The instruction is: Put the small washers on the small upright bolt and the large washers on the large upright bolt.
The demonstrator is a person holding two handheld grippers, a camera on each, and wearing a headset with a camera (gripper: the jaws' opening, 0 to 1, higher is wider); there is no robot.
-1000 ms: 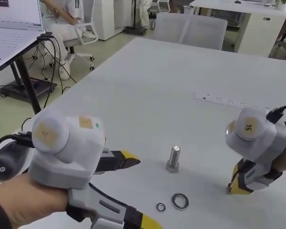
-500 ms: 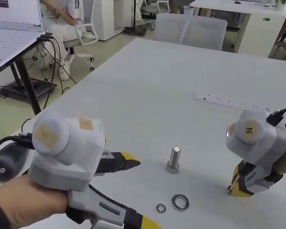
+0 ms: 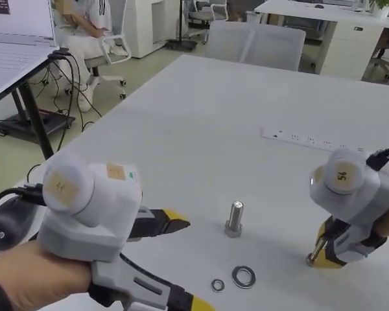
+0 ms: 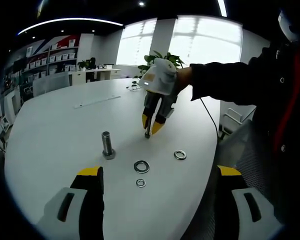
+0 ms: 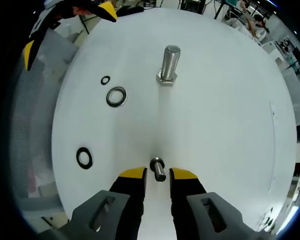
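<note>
At the right of the table [image 3: 201,129], the small bolt [image 3: 314,254] is pinched between the tips of the right gripper [image 3: 321,254]. Its long axis is close to upright but leaning, and its lower end is at the tabletop; whether it touches, I cannot tell. The large bolt [image 3: 234,219] stands upright to its left, well apart. Nearer the person, the small washer [image 3: 218,285] and large washer [image 3: 244,276] lie flat just beside each other. The left gripper [image 4: 159,172], jaws spread wide and empty, looks the nearer one to that pair.
</note>
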